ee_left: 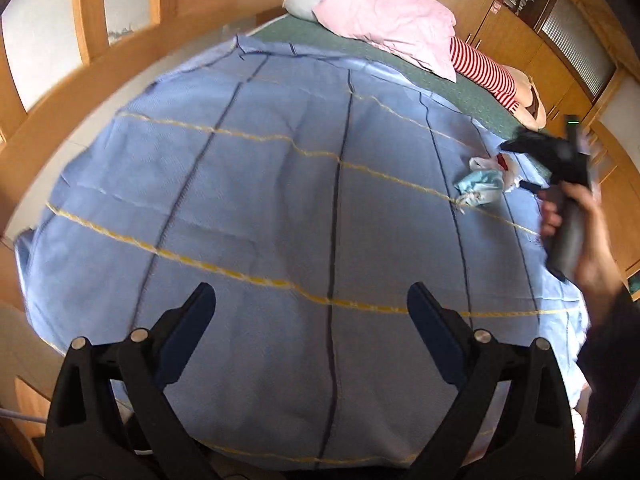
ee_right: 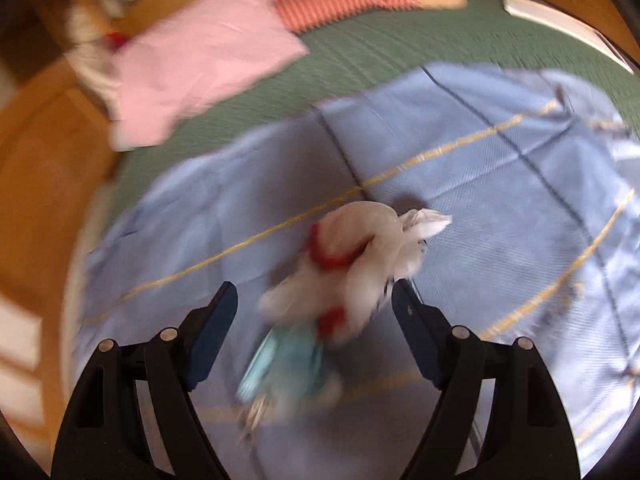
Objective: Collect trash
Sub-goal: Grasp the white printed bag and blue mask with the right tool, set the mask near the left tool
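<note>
A small heap of trash lies on a blue blanket (ee_left: pixel 280 200) with yellow and dark lines. In it are a crumpled white plastic bag with red print (ee_right: pixel 360 256) and a light blue wad (ee_right: pixel 284 364). The left wrist view shows the same bag (ee_left: pixel 486 163) and blue wad (ee_left: pixel 480 184) far to the right. My right gripper (ee_right: pixel 314 292) is open right above the heap, the bag lying between and just beyond its fingers, blurred. A hand (ee_left: pixel 588 232) holds that right gripper (ee_left: pixel 518 165). My left gripper (ee_left: pixel 310 296) is wide open over bare blanket, holding nothing.
Beyond the blanket (ee_right: pixel 480 160) lies a green bed cover (ee_left: pixel 460 92) with a pink pillow (ee_left: pixel 388 20) and a red-and-white striped soft thing (ee_left: pixel 484 68). Wooden cabinets (ee_left: pixel 500 20) stand behind the bed. A wooden frame (ee_left: pixel 52 128) runs along the left side.
</note>
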`<state>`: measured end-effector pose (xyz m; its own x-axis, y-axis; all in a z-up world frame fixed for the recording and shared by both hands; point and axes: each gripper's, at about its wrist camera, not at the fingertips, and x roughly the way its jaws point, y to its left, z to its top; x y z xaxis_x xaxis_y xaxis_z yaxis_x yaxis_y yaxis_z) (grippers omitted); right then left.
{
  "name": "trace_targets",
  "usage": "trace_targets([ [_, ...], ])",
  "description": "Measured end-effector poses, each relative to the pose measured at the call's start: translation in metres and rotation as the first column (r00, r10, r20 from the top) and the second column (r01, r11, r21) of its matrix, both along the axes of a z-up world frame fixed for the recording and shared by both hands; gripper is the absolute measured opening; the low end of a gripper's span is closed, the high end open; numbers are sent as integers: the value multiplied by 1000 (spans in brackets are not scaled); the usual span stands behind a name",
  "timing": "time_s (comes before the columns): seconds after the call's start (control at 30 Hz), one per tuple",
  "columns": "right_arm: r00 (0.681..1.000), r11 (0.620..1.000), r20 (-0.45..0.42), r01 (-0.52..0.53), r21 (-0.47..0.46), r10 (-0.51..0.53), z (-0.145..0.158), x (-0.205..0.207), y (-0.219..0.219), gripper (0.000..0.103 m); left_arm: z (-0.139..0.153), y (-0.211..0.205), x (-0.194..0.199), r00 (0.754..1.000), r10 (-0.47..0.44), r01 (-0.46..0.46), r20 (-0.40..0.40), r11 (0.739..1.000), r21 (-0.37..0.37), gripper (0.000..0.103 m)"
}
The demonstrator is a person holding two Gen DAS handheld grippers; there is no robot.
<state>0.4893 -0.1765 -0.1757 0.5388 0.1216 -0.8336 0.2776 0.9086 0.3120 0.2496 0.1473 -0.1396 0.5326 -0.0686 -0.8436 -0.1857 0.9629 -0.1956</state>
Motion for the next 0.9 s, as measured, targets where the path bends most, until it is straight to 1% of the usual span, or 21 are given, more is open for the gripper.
trace_targets([
  [0.03,999,999,-28,20,-37,-21,-11,8,3,77,-1,2,1,1000,6,-6,-8,1000,-3,96],
  [0.07,998,997,-51,26,-74,-30,-21,13,7,58,0,3,2,1000,14,-14,-20,1000,-9,96],
  [0.1,997,994,-67,16,-104,-23,-30,14,13,43,-4,10,5,999,30,-30,-39,999,-21,96],
  [0.13,997,994,-77,-9,-108,1,-36,11,20,42,-6,14,5,998,43,-44,-52,999,-29,96],
  [0.2,997,993,-47,-57,-99,53,-39,-7,34,35,-10,19,6,994,80,-83,-69,996,-39,96],
  [0.27,990,991,-46,-131,-33,130,-40,-26,49,34,-10,24,5,992,104,-107,-65,993,-47,96],
  [0.33,971,970,-53,-230,75,234,-40,-53,68,33,-8,26,2,991,125,-127,-50,991,-41,96],
  [0.37,954,948,-57,-285,141,295,-41,-68,80,33,-8,28,0,989,141,-143,-43,989,-36,96],
  [0.4,928,913,-65,-346,215,367,-42,-84,95,33,-8,30,1,987,154,-156,-39,987,-35,96],
  [0.47,878,842,-63,-432,323,475,-44,-110,118,33,-10,36,0,982,183,-185,-43,982,-44,96],
  [0.5,857,806,-47,-462,369,513,-42,-122,126,33,-11,38,0,980,192,-194,-47,980,-48,96],
  [0.53,845,776,-24,-480,410,535,-39,-130,129,33,-11,41,-1,979,200,-202,-50,978,-53,96],
  [0.57,830,735,5,-497,462,558,-36,-137,131,33,-11,42,-2,977,206,-209,-51,976,-56,96],
  [0.6,808,686,31,-520,510,589,-32,-143,132,33,-11,44,-4,975,217,-220,-49,974,-56,96],
  [0.63,784,658,38,-545,521,619,-30,-147,133,33,-10,47,-4,973,226,-228,-48,972,-56,96],
  [0.67,758,694,12,-602,395,652,-20,-153,130,35,-11,49,-5,971,233,-236,-48,970,-57,96],
  [0.73,779,757,-13,-606,244,627,-12,-150,115,44,-11,51,-5,970,240,-243,-51,968,-63,96],
  [0.77,804,794,-28,-580,181,594,-10,-146,102,53,-11,51,-5,969,240,-243,-52,968,-65,96],
  [0.8,833,829,-42,-542,134,552,-9,-142,88,62,-12,51,-5,970,238,-241,-52,968,-66,96],
  [0.87,870,871,-74,-479,109,488,-11,-140,62,68,-12,49,-4,971,231,-234,-53,970,-62,96],
  [0.9,880,882,-88,-456,114,467,-12,-138,49,69,-12,48,-4,972,227,-230,-55,971,-62,96],
])
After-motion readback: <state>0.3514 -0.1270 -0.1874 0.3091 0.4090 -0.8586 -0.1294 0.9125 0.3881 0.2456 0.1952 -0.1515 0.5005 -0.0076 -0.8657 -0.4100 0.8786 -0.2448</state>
